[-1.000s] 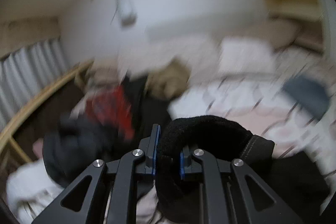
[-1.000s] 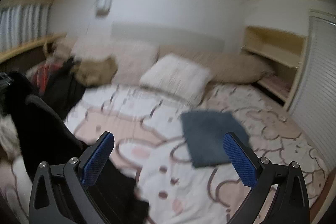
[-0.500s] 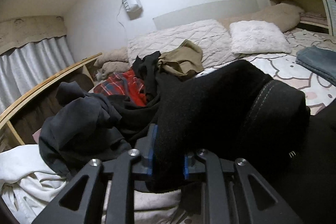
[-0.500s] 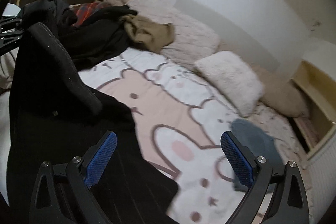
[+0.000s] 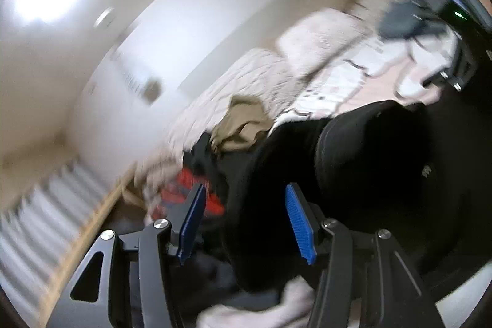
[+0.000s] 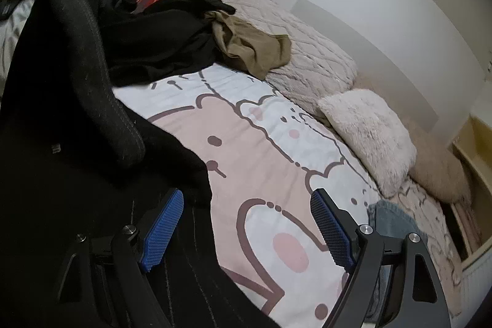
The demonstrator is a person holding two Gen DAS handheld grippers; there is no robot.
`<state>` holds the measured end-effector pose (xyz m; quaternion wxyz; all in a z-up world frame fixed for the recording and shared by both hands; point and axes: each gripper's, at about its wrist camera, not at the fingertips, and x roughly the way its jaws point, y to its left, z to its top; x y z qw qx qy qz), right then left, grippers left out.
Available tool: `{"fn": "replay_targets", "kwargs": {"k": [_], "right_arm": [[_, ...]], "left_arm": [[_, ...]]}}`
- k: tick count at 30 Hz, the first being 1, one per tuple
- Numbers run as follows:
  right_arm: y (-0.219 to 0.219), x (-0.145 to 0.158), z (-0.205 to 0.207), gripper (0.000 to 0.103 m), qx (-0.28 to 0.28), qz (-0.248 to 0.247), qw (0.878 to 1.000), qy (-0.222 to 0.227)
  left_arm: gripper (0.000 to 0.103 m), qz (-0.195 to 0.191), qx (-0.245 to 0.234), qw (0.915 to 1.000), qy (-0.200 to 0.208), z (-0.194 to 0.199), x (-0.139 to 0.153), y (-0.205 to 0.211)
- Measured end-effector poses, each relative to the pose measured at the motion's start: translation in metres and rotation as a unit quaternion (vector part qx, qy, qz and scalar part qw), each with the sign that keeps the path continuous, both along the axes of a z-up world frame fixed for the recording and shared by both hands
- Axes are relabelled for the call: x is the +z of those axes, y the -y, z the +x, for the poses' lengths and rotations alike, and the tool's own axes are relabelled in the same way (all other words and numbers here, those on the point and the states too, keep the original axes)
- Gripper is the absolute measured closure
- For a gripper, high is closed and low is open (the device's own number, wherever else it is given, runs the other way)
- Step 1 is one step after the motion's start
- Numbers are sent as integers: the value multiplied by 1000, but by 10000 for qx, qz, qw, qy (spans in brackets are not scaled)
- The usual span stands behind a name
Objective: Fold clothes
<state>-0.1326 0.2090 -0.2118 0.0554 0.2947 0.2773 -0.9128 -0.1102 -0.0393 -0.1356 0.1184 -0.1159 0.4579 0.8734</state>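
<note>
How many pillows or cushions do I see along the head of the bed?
3: a quilted pillow behind the olive garment, a fluffy white cushion in the middle, and a beige pillow beside the shelf. The clothes pile may hide more.

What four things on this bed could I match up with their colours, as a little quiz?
Things:
1. Crumpled garment by the quilted cover
2. Fluffy pillow
3. Folded cloth behind the right gripper
4. Big garment at the near left

Colours:
A. Black
B. Grey-blue
C. Olive-tan
D. Off-white

Pairs: 1-C, 2-D, 3-B, 4-A
</note>
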Motion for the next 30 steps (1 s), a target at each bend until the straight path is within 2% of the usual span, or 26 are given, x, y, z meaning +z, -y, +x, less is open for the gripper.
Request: {"fn": "replay_targets", "kwargs": {"k": [2, 4, 7, 13, 15, 16, 17, 18, 21, 23, 26, 30], "right_arm": [[6, -7, 2, 18, 200, 338, 9992, 62], [8, -7, 3, 18, 312, 358, 9987, 182], [5, -2, -2, 18, 347, 235, 9984, 377], [-2, 2, -7, 18, 486, -57, 9971, 587], [-4, 0, -10, 18, 509, -98, 9962, 698], [-5, -1, -11, 19, 544, -57, 9961, 699], [-5, -1, -11, 26, 593, -39, 9965, 583], [-5, -1, -10, 32, 644, -26, 9969, 449], [-7, -2, -8, 33, 803, 21, 9968, -44], [-5, -6, -9, 33, 933, 290, 9951, -157], [1, -13, -12, 43, 1185, 746, 9900, -155], [6, -19, -21, 43, 1513, 984, 9836, 53]], "left_arm": [[50, -635, -335, 9974, 113, -6, 1, -11], [50, -1124, -600, 9915, 256, -12, 0, -21], [50, -1851, -994, 9766, 469, -21, 0, -35], [50, -2467, -1168, 9581, 865, -42, 0, -54], [52, -2521, -1150, 9550, 1055, -49, 1, -55], [57, -2520, -1134, 9538, 1174, -52, 1, -55], [73, -2518, -1117, 9526, 1294, -54, 1, -55], [75, -2522, -1079, 9523, 1340, -56, -1, -56], [82, -2492, -1052, 9538, 1310, -57, -3, -53], [91, -2381, -928, 9592, 1206, -58, -3, -50], [91, -1948, -671, 9709, 1222, -62, 4, -39], [92, -1444, -288, 9823, 1153, -60, 5, -20]]}}
